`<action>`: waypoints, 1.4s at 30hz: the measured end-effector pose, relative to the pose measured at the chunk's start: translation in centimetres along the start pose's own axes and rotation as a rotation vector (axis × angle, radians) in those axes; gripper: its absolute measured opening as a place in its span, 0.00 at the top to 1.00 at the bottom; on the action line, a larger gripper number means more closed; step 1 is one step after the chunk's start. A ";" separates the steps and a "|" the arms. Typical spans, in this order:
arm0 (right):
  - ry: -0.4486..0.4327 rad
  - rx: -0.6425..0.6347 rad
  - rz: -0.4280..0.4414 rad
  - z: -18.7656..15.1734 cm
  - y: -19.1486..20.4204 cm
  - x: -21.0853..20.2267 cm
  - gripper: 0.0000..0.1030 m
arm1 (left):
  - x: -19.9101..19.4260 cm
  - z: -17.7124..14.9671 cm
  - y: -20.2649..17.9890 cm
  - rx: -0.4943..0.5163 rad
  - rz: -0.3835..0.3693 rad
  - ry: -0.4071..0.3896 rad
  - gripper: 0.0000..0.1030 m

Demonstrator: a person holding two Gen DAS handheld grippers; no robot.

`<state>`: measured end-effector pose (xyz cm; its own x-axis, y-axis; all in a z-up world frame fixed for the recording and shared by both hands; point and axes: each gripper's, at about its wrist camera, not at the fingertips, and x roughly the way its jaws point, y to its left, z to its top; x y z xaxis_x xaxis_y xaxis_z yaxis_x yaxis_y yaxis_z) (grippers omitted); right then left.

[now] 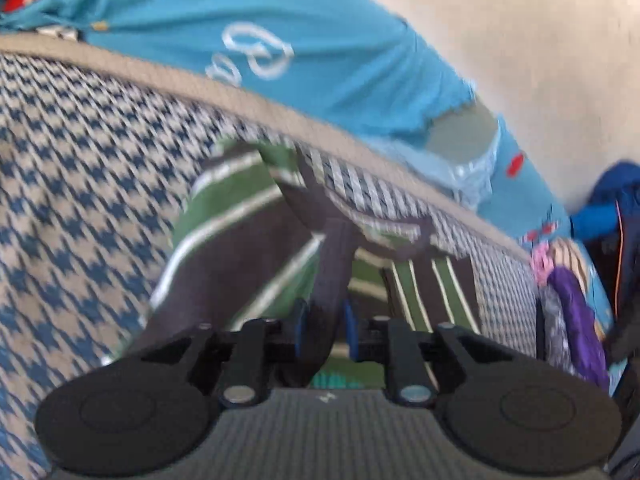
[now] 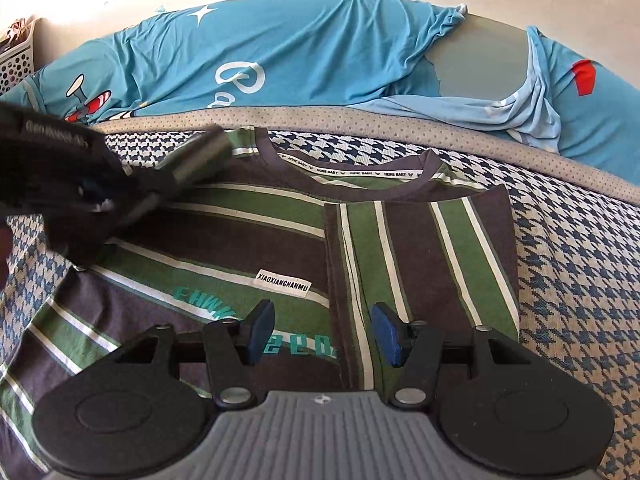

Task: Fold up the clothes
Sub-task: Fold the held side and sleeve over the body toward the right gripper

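Observation:
A green, dark grey and white striped T-shirt [image 2: 248,232] lies on a blue-and-beige houndstooth cover [image 2: 576,264], its collar toward the far side and its right side folded in over the body. My right gripper [image 2: 322,330] hovers open above the shirt's lower middle with nothing between its blue pads [image 2: 386,334]. In the left wrist view, my left gripper [image 1: 325,330] is shut on a lifted fold of the striped T-shirt [image 1: 256,208]. The right wrist view shows that left gripper [image 2: 132,204] blurred at the shirt's left shoulder.
A light blue printed T-shirt [image 2: 280,56] is spread along the far edge behind a grey dotted border [image 2: 360,118]. A white perforated basket [image 2: 16,60] stands at far left. Purple and dark blue clothes [image 1: 576,300] lie to the right in the left wrist view.

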<state>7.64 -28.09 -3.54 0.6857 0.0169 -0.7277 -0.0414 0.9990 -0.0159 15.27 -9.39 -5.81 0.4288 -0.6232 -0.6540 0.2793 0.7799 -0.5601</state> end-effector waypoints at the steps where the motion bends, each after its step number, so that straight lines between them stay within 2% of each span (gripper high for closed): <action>1: 0.003 0.000 -0.004 0.0 0.0 0.0 0.48 | 0.1 -0.2 -0.2 0.009 0.002 0.007 0.66; 2: 0.005 0.001 -0.006 0.0 0.0 0.0 0.48 | 0.1 -0.4 -0.4 0.017 0.005 0.015 0.49; 3: 0.006 0.003 -0.007 0.1 0.0 0.1 0.48 | 0.2 -0.7 -0.7 0.026 0.007 0.022 0.43; 5: 0.007 0.006 -0.009 0.1 -0.1 0.0 0.48 | -0.6 -0.5 -0.8 0.024 -0.001 -0.012 0.32; 7: 0.006 0.006 -0.011 0.2 -0.1 0.0 0.48 | -1.2 0.0 -0.1 -0.004 0.032 -0.037 0.27; 15: 0.000 0.013 -0.003 0.3 -0.2 0.1 0.49 | -3.3 1.7 2.9 -0.122 0.174 -0.130 0.26; 20: 0.001 0.016 -0.007 0.3 -0.1 0.2 0.48 | -3.6 2.0 4.3 -0.157 0.248 -0.123 0.26; 25: -0.003 0.021 -0.004 0.3 -0.3 0.2 0.48 | -3.4 1.8 4.1 -0.127 0.338 -0.096 0.26; 33: -0.004 0.015 0.001 0.4 -0.2 0.3 0.48 | -2.9 1.3 3.8 -0.066 0.430 -0.077 0.26; 37: 0.003 0.016 -0.002 0.4 -0.2 0.4 0.48 | -2.4 1.1 3.0 0.027 0.582 -0.094 0.25; 39: 0.004 0.016 -0.002 0.3 -0.2 0.4 0.48 | -2.0 1.1 2.7 0.068 0.619 -0.088 0.24; 42: 0.005 0.016 -0.003 0.3 -0.2 0.4 0.48 | -1.7 1.2 2.6 0.084 0.657 -0.078 0.17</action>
<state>8.12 -28.30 -3.65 0.6822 0.0138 -0.7310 -0.0281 0.9996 -0.0073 16.30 -6.20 -5.57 0.5923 -0.0130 -0.8056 0.0033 0.9999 -0.0137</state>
